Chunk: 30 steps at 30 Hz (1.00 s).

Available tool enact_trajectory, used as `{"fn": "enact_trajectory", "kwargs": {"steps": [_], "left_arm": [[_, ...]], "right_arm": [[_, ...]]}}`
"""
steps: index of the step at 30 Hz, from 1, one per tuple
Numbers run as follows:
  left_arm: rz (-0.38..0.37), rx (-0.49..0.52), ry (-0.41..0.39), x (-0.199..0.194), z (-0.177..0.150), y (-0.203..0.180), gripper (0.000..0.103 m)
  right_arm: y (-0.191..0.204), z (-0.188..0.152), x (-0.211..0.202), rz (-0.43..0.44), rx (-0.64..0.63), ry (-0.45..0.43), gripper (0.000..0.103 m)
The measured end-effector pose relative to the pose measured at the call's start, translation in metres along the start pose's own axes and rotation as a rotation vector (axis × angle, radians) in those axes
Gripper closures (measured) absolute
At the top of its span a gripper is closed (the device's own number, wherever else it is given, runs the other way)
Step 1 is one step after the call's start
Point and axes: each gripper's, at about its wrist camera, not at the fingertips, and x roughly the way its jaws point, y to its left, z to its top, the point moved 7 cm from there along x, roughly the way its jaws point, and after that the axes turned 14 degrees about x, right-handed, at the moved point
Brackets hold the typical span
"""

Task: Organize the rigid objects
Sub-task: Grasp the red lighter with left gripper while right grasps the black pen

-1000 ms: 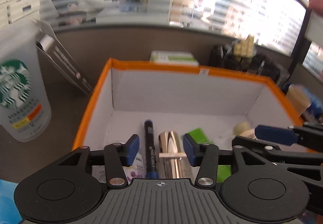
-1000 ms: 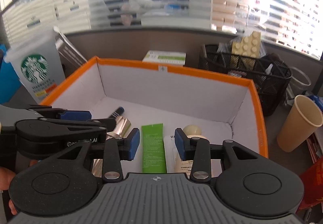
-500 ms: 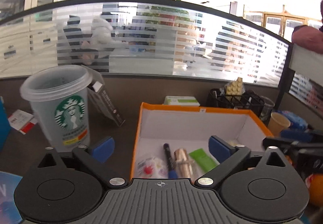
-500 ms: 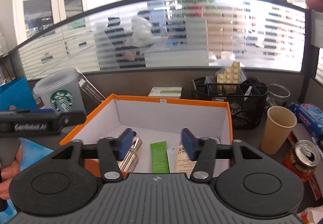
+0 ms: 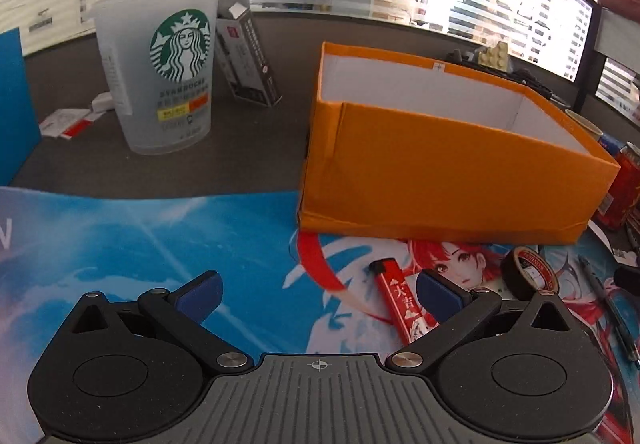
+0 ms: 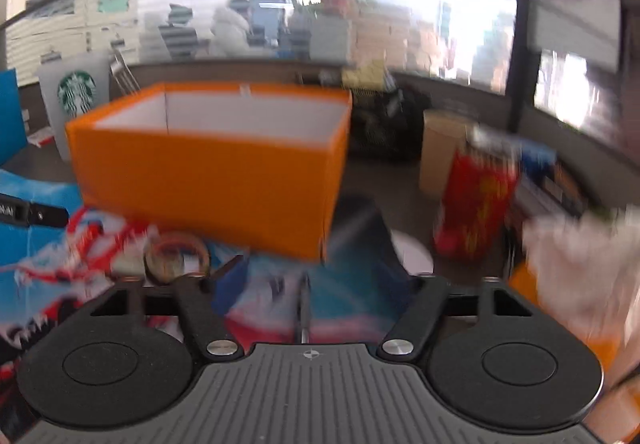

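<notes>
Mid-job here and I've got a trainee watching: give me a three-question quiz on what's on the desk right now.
1. True or false: the red lighter lies inside the orange box.
2. Multiple choice: what stands left of the orange box in the left wrist view? A) a Starbucks cup B) a kettle C) a lamp
3. Fill in: the left tool is ____, with nothing between its pads.

Key:
1. False; it lies on the printed mat in front of the box, beside a roll of tape.
2. A
3. Open
</notes>
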Motion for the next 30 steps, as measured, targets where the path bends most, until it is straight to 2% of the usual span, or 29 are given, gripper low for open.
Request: {"fn": "enact_trajectory", "kwargs": {"steps": [5,8,15,19,25,30], "left_arm": [[-0.014,-0.010,-0.023,-0.003,0.000,-0.007,0.000],[-0.018,0.021,-0.011,0.002,-0.002,-0.017,0.000],[-0.026,0.064,0.025,0.012,-0.008,-0.034,0.000],[0.018,0.109,0.030,0.016,-0.011,-0.040,0.000],[0.036,0.104,0.010,0.018,-0.009,-0.041,0.000],[0.032,0.114,-0.019,0.017,-0.007,-0.043,0.009]], "right_arm": [[-0.013,-0.020,0.008,0.006,0.066,0.049,0.065],[-0.013,-0.025,0.009,0.002,0.071,0.056,0.068],[-0.015,-0.030,0.011,-0.010,0.051,0.076,0.068],[-0.012,-0.031,0.011,-0.018,0.019,0.078,0.068],[-0.006,-0.033,0.010,-0.012,-0.020,0.074,0.070],[0.007,-0.037,0.009,-0.024,-0.111,0.064,0.087]]}}
